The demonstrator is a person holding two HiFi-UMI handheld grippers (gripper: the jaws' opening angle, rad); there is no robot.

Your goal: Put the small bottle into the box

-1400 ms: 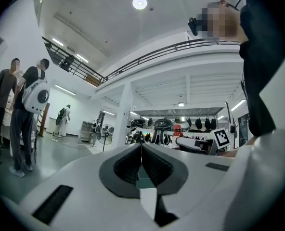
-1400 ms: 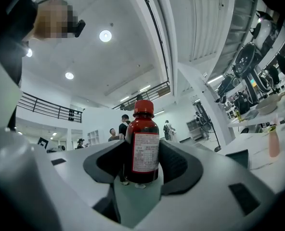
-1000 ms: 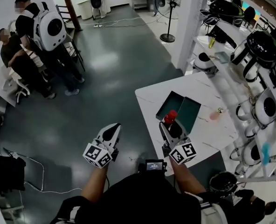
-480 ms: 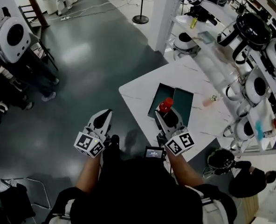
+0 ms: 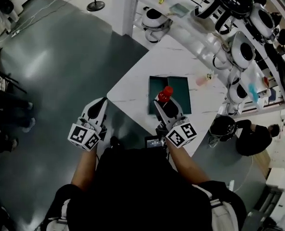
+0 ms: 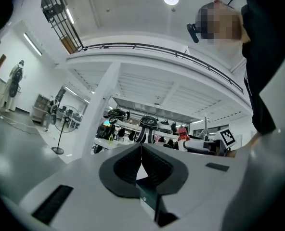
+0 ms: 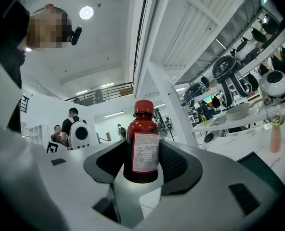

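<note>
Evidently mid-carry, the right claw (image 7: 141,160) clamps the small dark-red, red-capped bottle (image 7: 143,129) upright over the open dark-green box (image 5: 179,86) on the white bench (image 5: 130,83), so lowering and releasing it inside should follow; the left claw (image 6: 141,163) hangs empty, jaws pressed together.

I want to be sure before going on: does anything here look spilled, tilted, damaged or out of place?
Nothing stands out. The small red bottle sits straight in the right gripper, its cap on and no spill visible. The green box lies open on the white table. The left gripper is shut and empty.
</note>
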